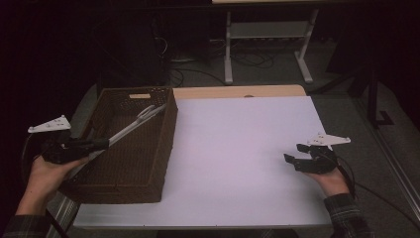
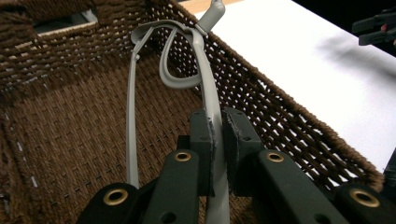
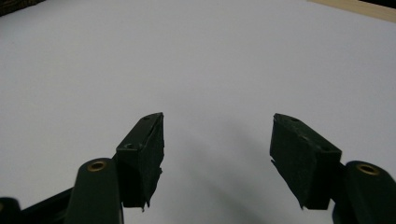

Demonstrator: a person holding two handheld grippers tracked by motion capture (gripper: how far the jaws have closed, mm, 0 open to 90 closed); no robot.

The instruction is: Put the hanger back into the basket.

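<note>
Left tongs [image 1: 104, 144] in the high view hold the handle end of a grey serving utensil [image 1: 133, 126] at the left edge of the bench [image 1: 237, 148]. The utensil slants across the woven basket [image 1: 171, 114], its looped head near the basket's far right corner. The right tongs [image 1: 293, 153] sit near the bench's right edge, half open and empty. Between the two lies broad bare room.

Seen from the left gripper view, the left tongs [image 2: 218, 135] pinch narrowly on one flat arm of the utensil [image 2: 205, 70], while the other arm hangs free beside it. The head lies at the basket [image 2: 261, 98] rim; whether it touches I cannot tell. On so thin a hold the arm could twist or slip, and the loop or the free arm could snag the weave and drag the basket.

From the right gripper view, the right tongs [image 3: 217, 154] stand apart over the bare bench [image 3: 187, 56], nothing between them.
</note>
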